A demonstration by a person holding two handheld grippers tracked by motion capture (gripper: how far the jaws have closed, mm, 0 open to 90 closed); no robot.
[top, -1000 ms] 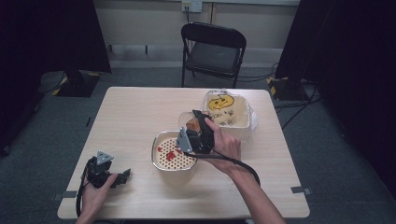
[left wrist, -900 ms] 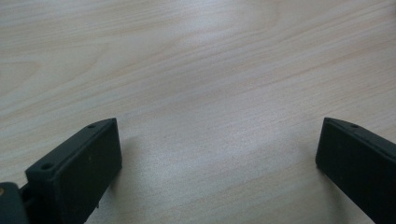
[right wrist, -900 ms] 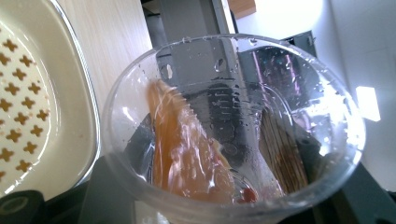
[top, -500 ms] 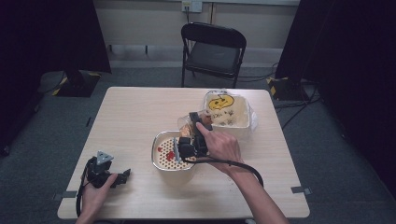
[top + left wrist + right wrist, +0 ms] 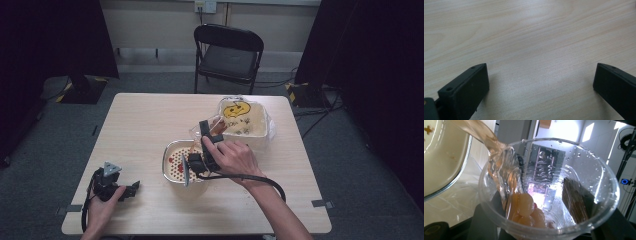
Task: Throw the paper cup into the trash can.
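My right gripper (image 5: 196,164) is shut on a clear plastic cup (image 5: 187,170), tipped over a round metal-rimmed strainer bowl (image 5: 172,167) at mid-table. In the right gripper view the cup (image 5: 549,190) holds pale round fruits (image 5: 525,206), and brownish liquid (image 5: 486,140) streams out past its rim toward the bowl's rim (image 5: 454,178). One of the fingers (image 5: 576,200) shows dark through the cup wall. My left gripper (image 5: 125,191) rests on the table at the near left, held by a hand. It stands open (image 5: 540,82) over bare wood, nothing between its jaws.
A white square container (image 5: 245,125) with a yellow smiley face, wrapped in clear plastic, stands right behind the strainer bowl. A black folding chair (image 5: 227,50) stands beyond the table's far edge. The right gripper's cable (image 5: 250,177) loops over the table beside the forearm.
The right gripper has come down toward the near left, over the strainer bowl, tipping the cup further. The left gripper has stayed put.
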